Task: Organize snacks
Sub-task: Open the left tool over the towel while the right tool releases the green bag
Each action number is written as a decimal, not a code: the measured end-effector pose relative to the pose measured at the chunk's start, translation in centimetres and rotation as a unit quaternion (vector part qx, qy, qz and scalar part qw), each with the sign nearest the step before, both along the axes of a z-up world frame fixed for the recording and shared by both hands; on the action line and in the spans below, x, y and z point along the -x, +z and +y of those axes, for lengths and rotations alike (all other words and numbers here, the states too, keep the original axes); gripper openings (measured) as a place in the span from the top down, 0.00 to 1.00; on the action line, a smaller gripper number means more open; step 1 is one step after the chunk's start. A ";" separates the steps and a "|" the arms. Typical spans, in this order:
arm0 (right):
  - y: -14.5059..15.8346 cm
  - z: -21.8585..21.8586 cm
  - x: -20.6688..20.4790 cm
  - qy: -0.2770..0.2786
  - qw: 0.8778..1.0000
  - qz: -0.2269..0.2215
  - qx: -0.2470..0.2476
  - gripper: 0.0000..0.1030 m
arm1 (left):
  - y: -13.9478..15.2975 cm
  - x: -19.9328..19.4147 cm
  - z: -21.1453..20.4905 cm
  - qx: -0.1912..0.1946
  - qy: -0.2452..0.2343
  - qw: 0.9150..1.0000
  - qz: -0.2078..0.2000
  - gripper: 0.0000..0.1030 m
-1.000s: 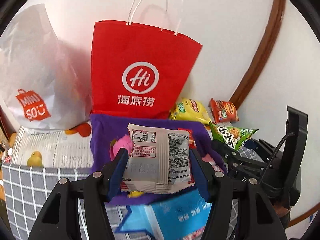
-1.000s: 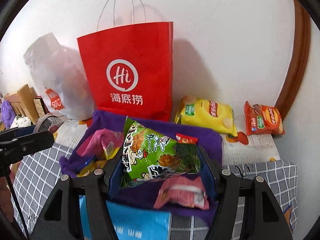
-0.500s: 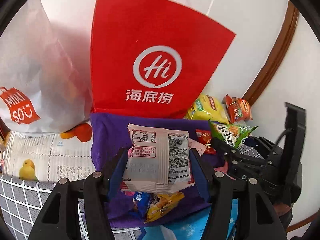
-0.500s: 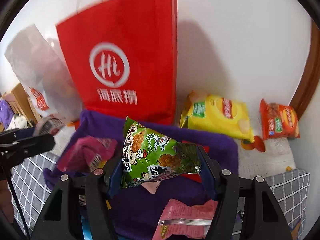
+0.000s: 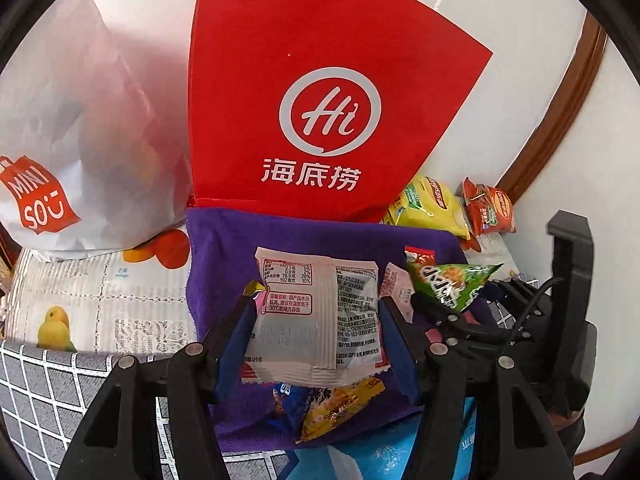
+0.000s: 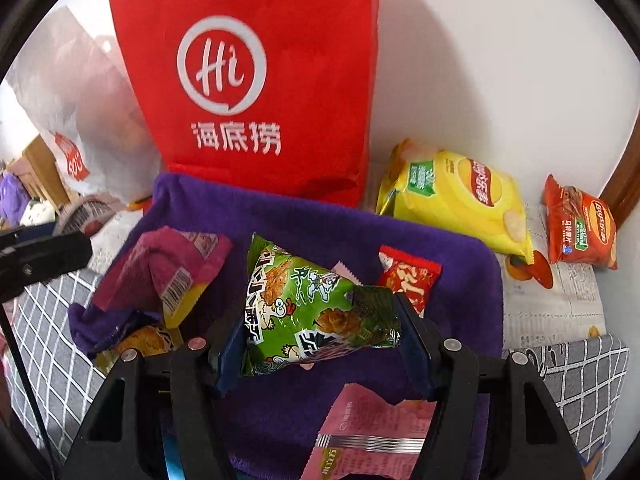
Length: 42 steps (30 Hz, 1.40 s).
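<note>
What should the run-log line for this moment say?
left gripper: shut on white packet | right gripper: shut on green packet | both over purple cloth

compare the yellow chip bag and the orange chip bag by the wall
The yellow chip bag is clearly larger than the orange chip bag. The yellow chip bag lies next to the red paper bag; the orange chip bag sits further right, near the wooden trim. Both rest untouched against the wall.

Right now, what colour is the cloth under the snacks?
Purple cloth, clearest in the right wrist view.
</note>
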State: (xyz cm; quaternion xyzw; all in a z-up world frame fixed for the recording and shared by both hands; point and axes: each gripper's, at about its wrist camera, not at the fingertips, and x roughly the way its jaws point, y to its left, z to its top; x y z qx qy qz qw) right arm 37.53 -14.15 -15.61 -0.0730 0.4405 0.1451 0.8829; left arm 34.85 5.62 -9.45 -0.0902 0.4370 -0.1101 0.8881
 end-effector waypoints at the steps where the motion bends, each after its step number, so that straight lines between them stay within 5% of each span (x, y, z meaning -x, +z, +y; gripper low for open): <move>1: -0.1 0.1 0.0 0.000 1.000 0.002 0.003 0.36 | -0.1 -0.1 0.0 0.000 0.000 1.000 0.003 0.42; 20: -1.7 -1.3 -1.1 -0.029 0.998 0.057 0.008 0.31 | -1.4 -1.1 -0.2 0.011 0.004 0.999 0.040 0.42; 42: 1.9 -3.2 -0.2 -0.058 0.998 0.015 -0.031 0.24 | -3.1 -2.1 -1.3 0.001 -0.009 0.998 0.069 0.42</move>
